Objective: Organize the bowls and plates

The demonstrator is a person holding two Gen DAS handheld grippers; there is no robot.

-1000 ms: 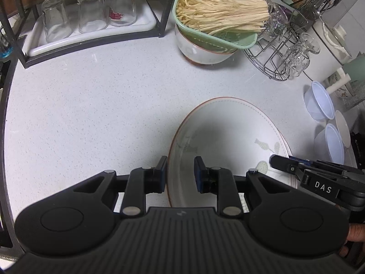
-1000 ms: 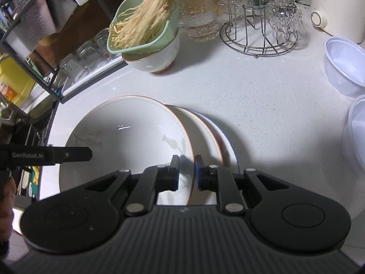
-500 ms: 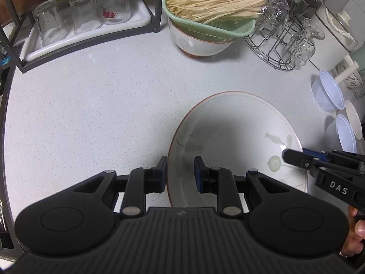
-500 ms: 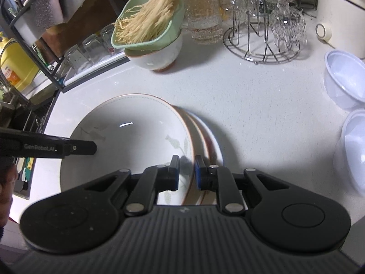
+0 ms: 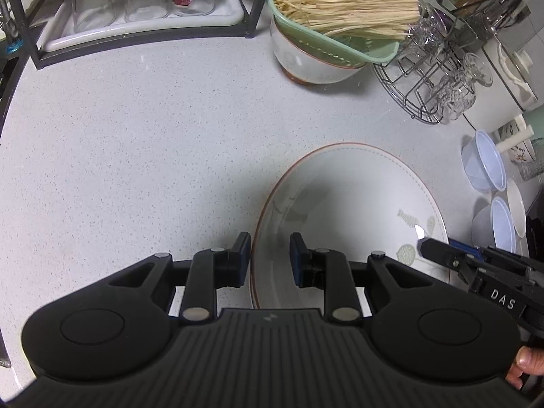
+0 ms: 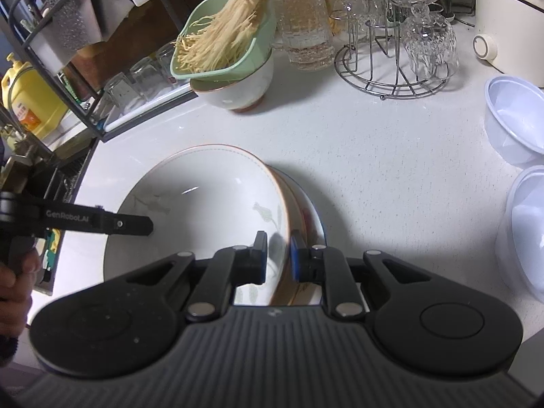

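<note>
A large white bowl-shaped plate with a brown rim and leaf print sits low over the speckled counter. My left gripper is shut on its left rim, one finger outside and one inside. My right gripper is shut on the opposite rim of the same plate. Under its right side lie stacked plates, one with a blue edge. Each gripper's finger shows in the other's view.
A white bowl under a green strainer of noodles stands at the back. A wire rack with glasses and clear plastic bowls are on the right. A tray of upturned glasses sits back left.
The plate held by both grippers has shifted right over the stack beneath it, which is now mostly covered. Both grips are unchanged.
</note>
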